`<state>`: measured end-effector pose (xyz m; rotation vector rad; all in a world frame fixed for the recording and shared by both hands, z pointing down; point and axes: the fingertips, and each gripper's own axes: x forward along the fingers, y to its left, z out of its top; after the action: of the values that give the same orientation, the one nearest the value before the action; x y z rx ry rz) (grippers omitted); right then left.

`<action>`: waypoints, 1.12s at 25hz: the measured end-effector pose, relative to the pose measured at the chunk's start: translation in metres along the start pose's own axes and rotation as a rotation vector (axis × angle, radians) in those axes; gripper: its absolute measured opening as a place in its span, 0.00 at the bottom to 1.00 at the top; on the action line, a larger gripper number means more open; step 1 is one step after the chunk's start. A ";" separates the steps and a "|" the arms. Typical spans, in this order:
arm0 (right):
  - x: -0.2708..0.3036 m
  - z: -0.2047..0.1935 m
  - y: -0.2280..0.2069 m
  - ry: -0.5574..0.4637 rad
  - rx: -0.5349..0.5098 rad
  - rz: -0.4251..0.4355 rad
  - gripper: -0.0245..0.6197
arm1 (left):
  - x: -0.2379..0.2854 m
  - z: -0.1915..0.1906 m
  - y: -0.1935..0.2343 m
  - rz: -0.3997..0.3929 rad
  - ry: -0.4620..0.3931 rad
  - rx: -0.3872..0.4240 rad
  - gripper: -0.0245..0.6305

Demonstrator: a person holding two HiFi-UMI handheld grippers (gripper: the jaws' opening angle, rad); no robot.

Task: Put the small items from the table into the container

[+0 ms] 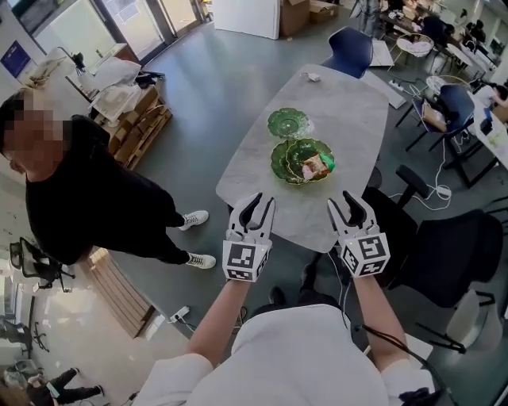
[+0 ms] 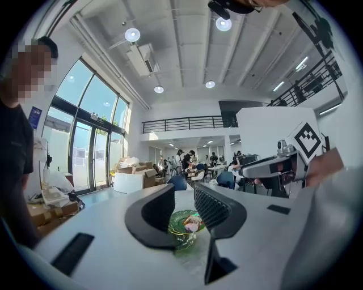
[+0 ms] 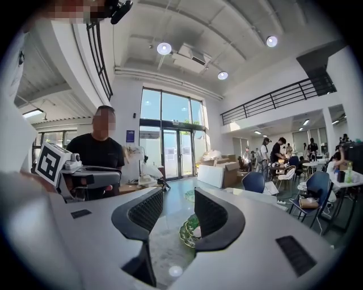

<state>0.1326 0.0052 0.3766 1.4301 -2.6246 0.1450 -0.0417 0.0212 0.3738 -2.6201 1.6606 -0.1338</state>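
Small white item (image 1: 309, 77) at the far end of the worktop (image 1: 349, 111) looks light; pinch its middle. Fingers of left gripper (image 1: 255, 204) and right gripper (image 1: 347, 204) are spread, empty.

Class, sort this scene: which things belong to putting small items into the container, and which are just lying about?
Job: left hand-held gripper, right hand-held gripper, green dishes, pink packet in the near dish, small white item at the far end of the table.
Lying about: blue chair, black office chair, cardboard boxes, bystander in black.

Left claw (image 1: 260, 203), right claw (image 1: 346, 203) side by side, pointing forward, roughly level; both jaws apart.
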 end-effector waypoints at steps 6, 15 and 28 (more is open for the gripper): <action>-0.029 -0.008 0.025 0.006 0.010 -0.035 0.32 | -0.028 -0.002 -0.010 -0.041 0.014 -0.004 0.20; -0.075 -0.008 0.032 -0.010 0.013 -0.068 0.32 | -0.049 0.005 -0.040 -0.045 0.013 0.002 0.20; -0.086 0.010 0.014 -0.062 0.006 -0.039 0.24 | -0.047 0.020 -0.073 -0.042 -0.024 0.007 0.20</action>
<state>0.1657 0.0826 0.3518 1.5109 -2.6451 0.1049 0.0063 0.0948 0.3566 -2.6413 1.5959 -0.1097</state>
